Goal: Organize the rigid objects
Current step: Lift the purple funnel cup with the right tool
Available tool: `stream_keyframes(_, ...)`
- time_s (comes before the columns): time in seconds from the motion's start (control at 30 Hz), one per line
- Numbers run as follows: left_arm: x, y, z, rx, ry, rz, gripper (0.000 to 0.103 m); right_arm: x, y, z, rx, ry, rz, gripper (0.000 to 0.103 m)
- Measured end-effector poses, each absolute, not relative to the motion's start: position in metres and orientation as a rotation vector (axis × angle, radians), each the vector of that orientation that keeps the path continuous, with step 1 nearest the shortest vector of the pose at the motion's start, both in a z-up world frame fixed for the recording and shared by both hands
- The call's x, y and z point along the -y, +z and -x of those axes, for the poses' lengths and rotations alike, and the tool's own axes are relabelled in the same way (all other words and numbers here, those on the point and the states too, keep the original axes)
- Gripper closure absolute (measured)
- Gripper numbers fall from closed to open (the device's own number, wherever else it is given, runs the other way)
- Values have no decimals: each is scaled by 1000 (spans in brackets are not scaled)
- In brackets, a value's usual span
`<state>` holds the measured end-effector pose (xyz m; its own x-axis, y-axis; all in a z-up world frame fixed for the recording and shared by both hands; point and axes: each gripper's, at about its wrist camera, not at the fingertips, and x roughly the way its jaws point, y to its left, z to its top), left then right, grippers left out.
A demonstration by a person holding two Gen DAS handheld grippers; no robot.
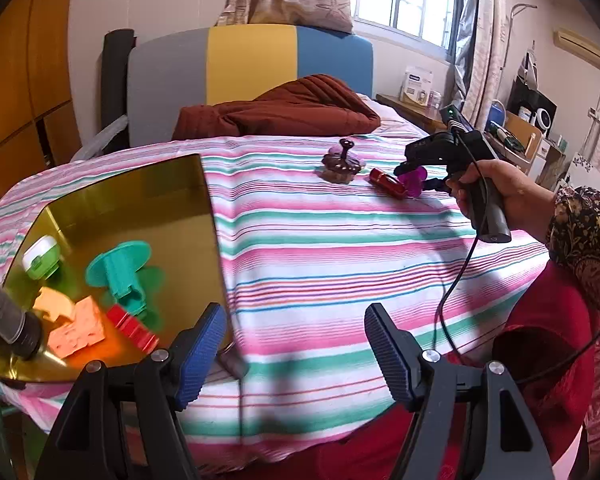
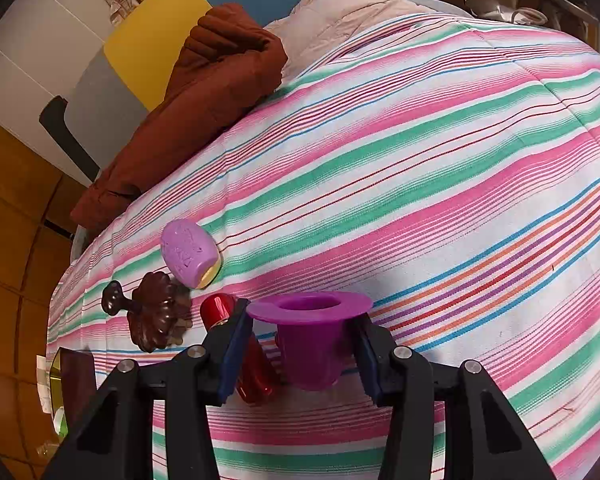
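Purple flanged cup (image 2: 310, 336), red cylinder (image 2: 236, 350), pink-and-green striped bedspread (image 2: 420, 168).

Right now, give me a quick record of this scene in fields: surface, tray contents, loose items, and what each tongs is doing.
surface: striped bedspread
tray: gold tray at the left, holding a teal flanged piece, orange block, red block and other small items
loose items: brown flower-shaped piece, lilac egg-shaped piece, red tube
left tongs: open, nothing between the pads
right tongs: astride the purple flanged cup, pads not yet pressing
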<state>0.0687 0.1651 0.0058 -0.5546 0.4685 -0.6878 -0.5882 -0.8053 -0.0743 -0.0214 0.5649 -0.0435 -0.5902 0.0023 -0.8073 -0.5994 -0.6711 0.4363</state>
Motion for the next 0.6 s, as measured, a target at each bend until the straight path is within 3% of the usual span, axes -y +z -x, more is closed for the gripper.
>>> stream_keyframes(0.6,-261,16,-22,-121,2191,1035,30,-565,-32,18,-791,2234,1224,54)
